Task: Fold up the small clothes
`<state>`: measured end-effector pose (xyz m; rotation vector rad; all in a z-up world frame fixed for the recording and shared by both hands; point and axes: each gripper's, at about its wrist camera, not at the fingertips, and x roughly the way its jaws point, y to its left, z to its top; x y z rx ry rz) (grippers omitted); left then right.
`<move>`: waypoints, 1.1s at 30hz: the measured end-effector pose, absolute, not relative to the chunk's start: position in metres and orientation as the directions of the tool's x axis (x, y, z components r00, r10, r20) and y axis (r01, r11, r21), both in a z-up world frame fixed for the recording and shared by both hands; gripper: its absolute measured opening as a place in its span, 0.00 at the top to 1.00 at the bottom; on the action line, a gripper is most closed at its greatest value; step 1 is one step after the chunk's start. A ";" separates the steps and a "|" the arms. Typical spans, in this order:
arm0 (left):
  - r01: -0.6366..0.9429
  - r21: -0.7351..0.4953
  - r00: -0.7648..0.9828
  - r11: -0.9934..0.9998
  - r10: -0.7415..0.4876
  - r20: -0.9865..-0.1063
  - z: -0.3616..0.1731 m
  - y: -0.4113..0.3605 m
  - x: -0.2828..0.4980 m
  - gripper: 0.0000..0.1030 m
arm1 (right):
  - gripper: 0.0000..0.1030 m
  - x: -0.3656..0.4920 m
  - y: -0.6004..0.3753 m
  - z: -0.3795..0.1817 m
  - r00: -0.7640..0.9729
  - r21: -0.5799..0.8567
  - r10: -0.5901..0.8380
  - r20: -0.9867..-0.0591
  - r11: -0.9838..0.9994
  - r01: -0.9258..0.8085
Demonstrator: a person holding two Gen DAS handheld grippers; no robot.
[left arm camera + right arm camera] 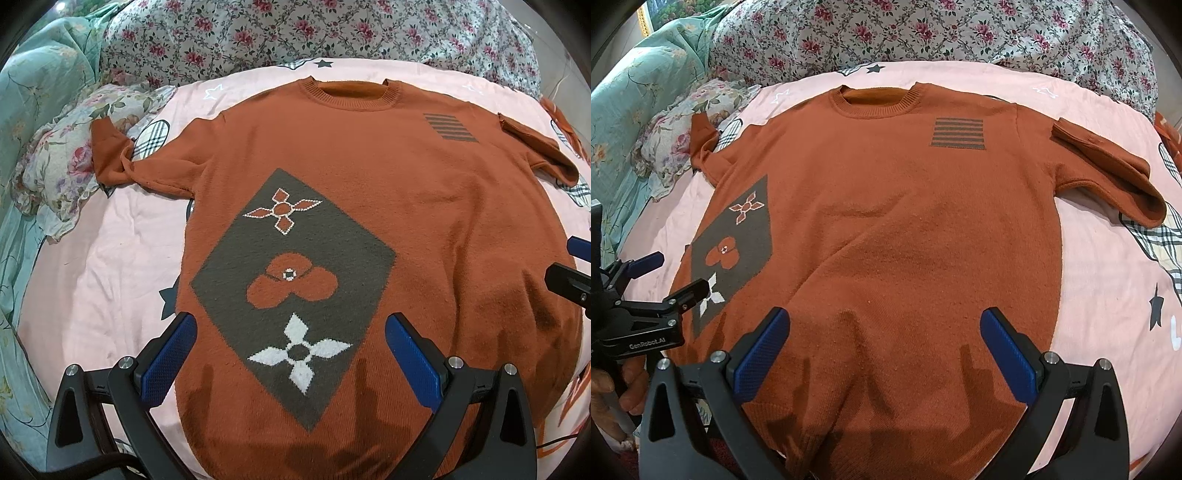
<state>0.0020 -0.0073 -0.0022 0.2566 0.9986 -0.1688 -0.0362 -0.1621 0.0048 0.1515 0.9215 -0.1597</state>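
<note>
A rust-orange short-sleeved knit sweater (424,206) lies flat, front up, on the pink bedsheet (110,258), neck at the far side. It has a grey diamond patch (295,280) with flower motifs and a small striped patch (448,127). It also shows in the right wrist view (905,229). My left gripper (291,343) is open and empty above the lower left part of the sweater. My right gripper (884,336) is open and empty above the lower middle. The left gripper shows in the right wrist view (677,275), open.
A floral quilt (295,33) is bunched at the far side. A floral pillow (62,162) and teal bedding (33,92) lie at the left. The pink sheet (1115,280) shows to the right of the sweater. A hand (613,391) holds the left gripper's handle.
</note>
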 end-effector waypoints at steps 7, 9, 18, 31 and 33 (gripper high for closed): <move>0.260 0.122 0.534 0.958 -0.038 -0.845 -0.005 -0.009 0.006 0.01 | 0.00 -0.035 -0.164 0.006 0.599 0.084 -0.053 -0.799 0.976 0.199; 0.263 0.123 0.525 0.957 -0.036 -0.850 -0.005 -0.008 0.011 0.01 | 0.00 -0.034 -0.167 0.008 0.613 0.110 -0.035 -0.789 0.974 0.197; 0.252 0.085 0.491 0.964 -0.052 -0.869 -0.005 -0.001 0.047 0.01 | 0.00 -0.021 -0.227 0.019 0.598 0.099 -0.095 -0.796 0.954 0.284; 0.270 0.098 0.481 0.958 -0.045 -0.876 -0.016 -0.018 0.097 0.01 | 0.22 0.060 -0.384 0.022 0.580 -0.020 -0.266 -0.770 0.919 0.394; 0.275 0.103 0.464 0.956 -0.038 -0.885 -0.022 -0.022 0.100 0.01 | 0.23 0.080 -0.397 0.016 0.555 -0.041 -0.271 -0.786 0.920 0.391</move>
